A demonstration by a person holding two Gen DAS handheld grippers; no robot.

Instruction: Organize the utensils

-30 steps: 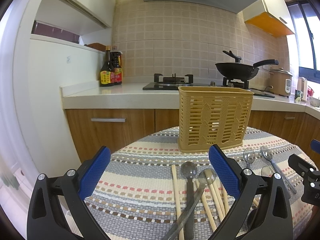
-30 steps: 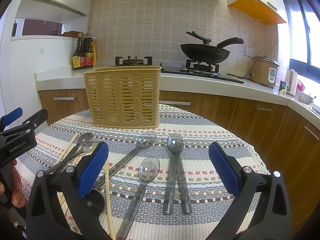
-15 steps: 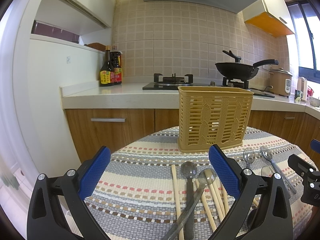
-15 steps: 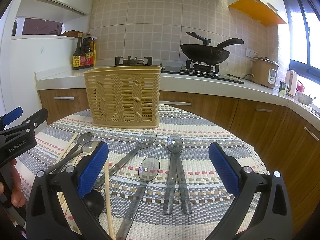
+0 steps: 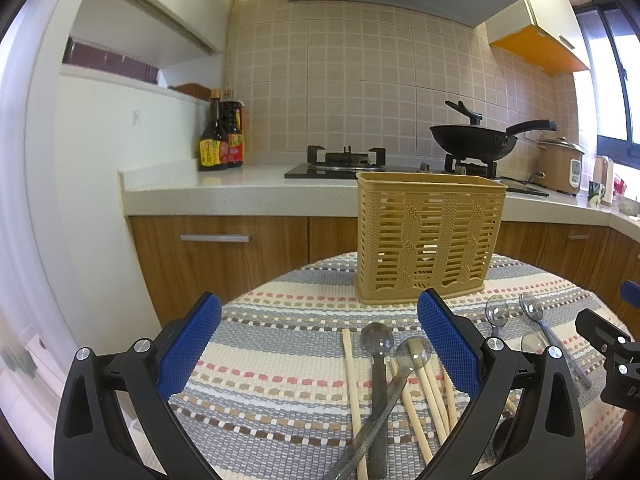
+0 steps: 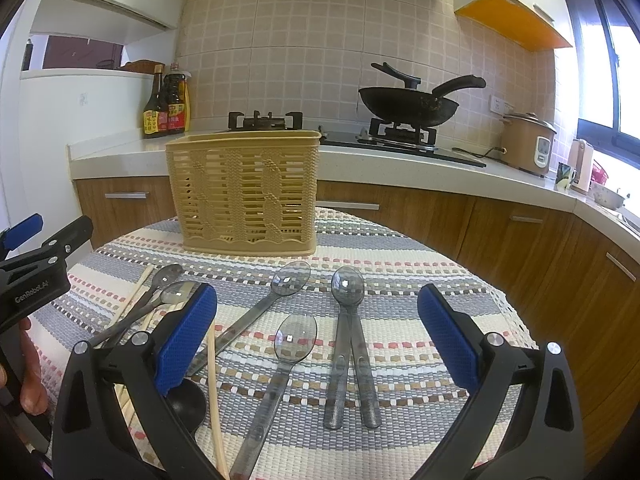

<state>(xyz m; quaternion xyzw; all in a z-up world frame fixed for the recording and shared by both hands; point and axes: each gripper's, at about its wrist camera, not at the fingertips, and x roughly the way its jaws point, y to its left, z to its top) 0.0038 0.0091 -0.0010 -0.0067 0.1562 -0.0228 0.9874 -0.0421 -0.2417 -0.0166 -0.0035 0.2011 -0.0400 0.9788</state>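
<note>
Your left gripper point(image 5: 320, 344) and right gripper point(image 6: 318, 336) hover wide apart, empty, over spoons point(image 6: 348, 288) and chopsticks point(image 5: 352, 376) before the basket point(image 6: 244, 192).

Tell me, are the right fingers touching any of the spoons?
Apart. The right wrist view shows the right gripper wide open, its blue fingers raised above the clear spoons on the striped cloth.

**Plastic, Weave and Pale Wood**

The basket point(image 6: 244, 192) is matt tan plastic lattice. The spoons point(image 6: 348, 292) are glossy, translucent grey plastic. The chopsticks point(image 5: 352, 380) look like pale bare wood. The tablecloth point(image 6: 420, 280) is coarse woven cloth. Blue pads point(image 6: 448, 332) are rough-textured.
</note>
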